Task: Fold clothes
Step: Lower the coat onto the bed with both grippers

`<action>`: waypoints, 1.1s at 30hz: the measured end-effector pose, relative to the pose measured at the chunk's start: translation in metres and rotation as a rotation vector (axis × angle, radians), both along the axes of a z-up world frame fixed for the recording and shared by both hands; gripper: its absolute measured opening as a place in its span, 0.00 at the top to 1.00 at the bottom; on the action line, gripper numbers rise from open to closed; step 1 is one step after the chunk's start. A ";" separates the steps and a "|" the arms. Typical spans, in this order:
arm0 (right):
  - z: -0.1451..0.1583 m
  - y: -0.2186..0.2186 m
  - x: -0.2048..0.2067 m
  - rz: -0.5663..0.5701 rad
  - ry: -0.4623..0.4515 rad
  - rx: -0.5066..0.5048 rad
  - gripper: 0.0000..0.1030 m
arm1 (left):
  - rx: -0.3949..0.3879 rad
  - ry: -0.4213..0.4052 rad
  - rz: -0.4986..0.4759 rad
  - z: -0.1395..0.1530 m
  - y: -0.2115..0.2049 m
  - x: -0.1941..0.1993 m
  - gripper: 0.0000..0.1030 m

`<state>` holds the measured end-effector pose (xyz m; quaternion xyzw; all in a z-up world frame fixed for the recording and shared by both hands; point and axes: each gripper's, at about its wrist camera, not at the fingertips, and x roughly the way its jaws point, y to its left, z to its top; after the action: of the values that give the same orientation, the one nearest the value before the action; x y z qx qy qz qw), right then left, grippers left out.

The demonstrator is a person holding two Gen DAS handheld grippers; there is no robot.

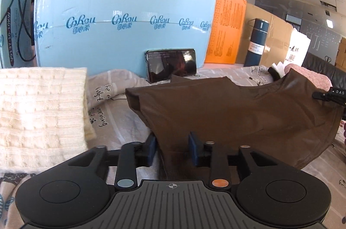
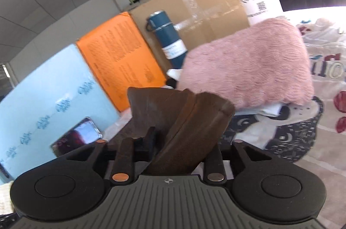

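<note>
Where left wrist shows cream knit [image 1: 41, 103], right wrist pink plush [image 2: 248, 68], brown garment [image 1: 227, 107] both.

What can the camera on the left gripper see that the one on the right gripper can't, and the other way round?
Only the left wrist view shows the cream knit sweater, lying folded at the left.

Only the right wrist view shows the pink fluffy garment nearly whole; the left view catches just a corner of it.

Both show the brown garment, gripped by the left gripper and the right gripper, plus the phone, the blue bottle, the orange box and the light blue package.
</note>
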<state>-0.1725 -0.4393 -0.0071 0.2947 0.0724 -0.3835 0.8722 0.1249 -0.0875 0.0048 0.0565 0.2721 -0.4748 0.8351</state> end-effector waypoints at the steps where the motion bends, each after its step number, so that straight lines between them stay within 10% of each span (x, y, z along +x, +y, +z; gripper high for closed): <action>1: -0.004 -0.002 -0.003 -0.044 0.016 -0.003 0.42 | -0.005 0.023 0.005 -0.001 -0.002 0.006 0.31; 7: -0.016 -0.012 -0.012 -0.081 -0.028 0.011 0.23 | 0.009 0.061 0.011 -0.002 -0.029 0.042 0.11; 15: -0.017 -0.015 -0.024 -0.094 -0.101 0.047 0.18 | 0.010 0.085 -0.005 -0.021 -0.068 0.076 0.12; 17: -0.017 -0.016 -0.025 -0.098 -0.110 0.050 0.18 | -0.022 0.061 -0.030 -0.023 -0.066 0.072 0.17; 21: -0.017 -0.016 -0.025 -0.102 -0.113 0.047 0.18 | -0.066 -0.054 -0.045 -0.007 -0.060 0.058 0.66; 24: -0.016 -0.014 -0.027 -0.106 -0.124 0.038 0.18 | -0.116 -0.154 -0.094 0.006 -0.054 0.042 0.75; 29: -0.013 -0.008 -0.031 -0.104 -0.162 -0.009 0.18 | -0.090 -0.260 -0.218 0.015 -0.058 0.013 0.72; 33: -0.007 0.003 -0.034 -0.091 -0.185 -0.089 0.16 | 0.006 -0.309 -0.188 0.001 -0.077 0.007 0.49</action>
<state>-0.2067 -0.4364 -0.0136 0.2927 -0.0390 -0.3966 0.8692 0.1319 -0.1646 0.0061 0.1563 0.1353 -0.5359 0.8186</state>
